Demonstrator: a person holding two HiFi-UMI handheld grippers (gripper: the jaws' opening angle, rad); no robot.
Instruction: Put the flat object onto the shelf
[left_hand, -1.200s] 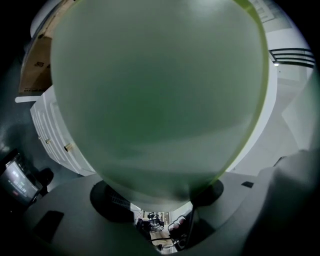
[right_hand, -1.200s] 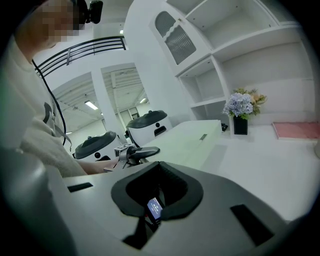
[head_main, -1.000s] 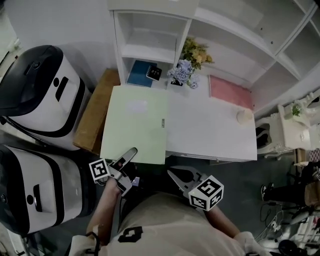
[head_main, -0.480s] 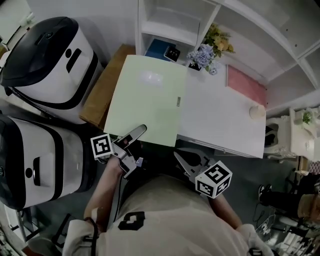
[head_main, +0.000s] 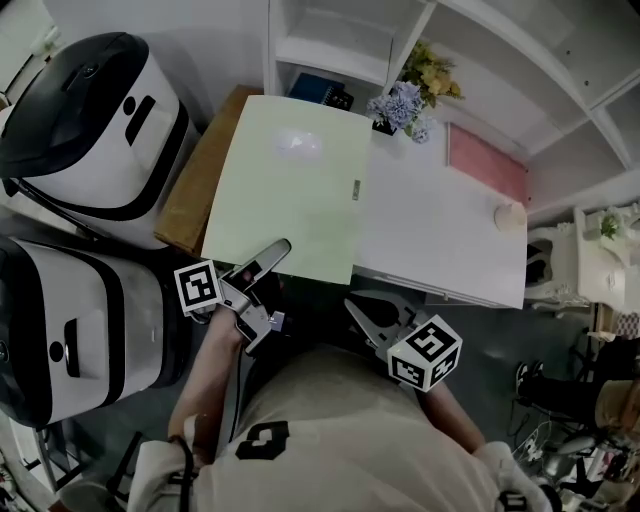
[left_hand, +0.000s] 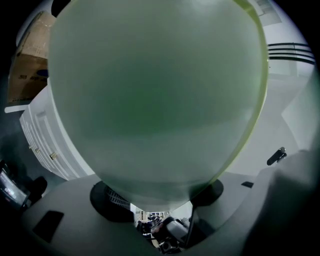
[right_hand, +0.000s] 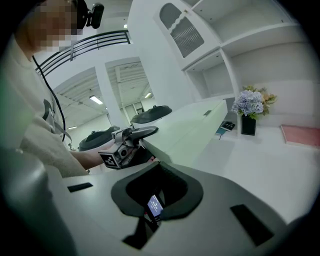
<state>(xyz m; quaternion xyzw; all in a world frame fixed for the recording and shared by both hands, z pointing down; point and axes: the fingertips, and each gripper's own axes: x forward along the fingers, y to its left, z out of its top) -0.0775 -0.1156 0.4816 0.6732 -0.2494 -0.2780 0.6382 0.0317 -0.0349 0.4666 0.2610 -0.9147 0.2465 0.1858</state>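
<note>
Step in hand: carrying the flat piece toward the shelf.
- Left tool (head_main: 272, 251) is grasping the near edge of the green board (head_main: 290, 185), one jaw lying on top of it. In the left gripper view the board is filling nearly the whole picture.
- The board is lying over the 9 o'clock end of the white surface (head_main: 440, 235), overhanging that side. Its near edge looks raised, and its far edge is reaching toward the shelf (head_main: 330, 45) at 12 o'clock.
- Right tool (head_main: 370, 312) is hanging released and empty at 4 o'clock from the left tool, just off the surface's near edge.

Next move, as I judge it: keep the board level, push it toward 12 o'clock and slide it into an open bay. The right tool may need to steady the free side.

Around and in the way:
- A blue book (head_main: 312, 90) is already sitting in the lowest bay.
- Flowers (head_main: 405, 100) are standing at 1 o'clock from the board, close to its far corner; a swing could knock them.
- A cardboard box (head_main: 195, 185) and two white machines (head_main: 100, 130) are crowding the 9 o'clock side.
- A pink pad (head_main: 488, 165) is lying well clear at 2 o'clock.
</note>
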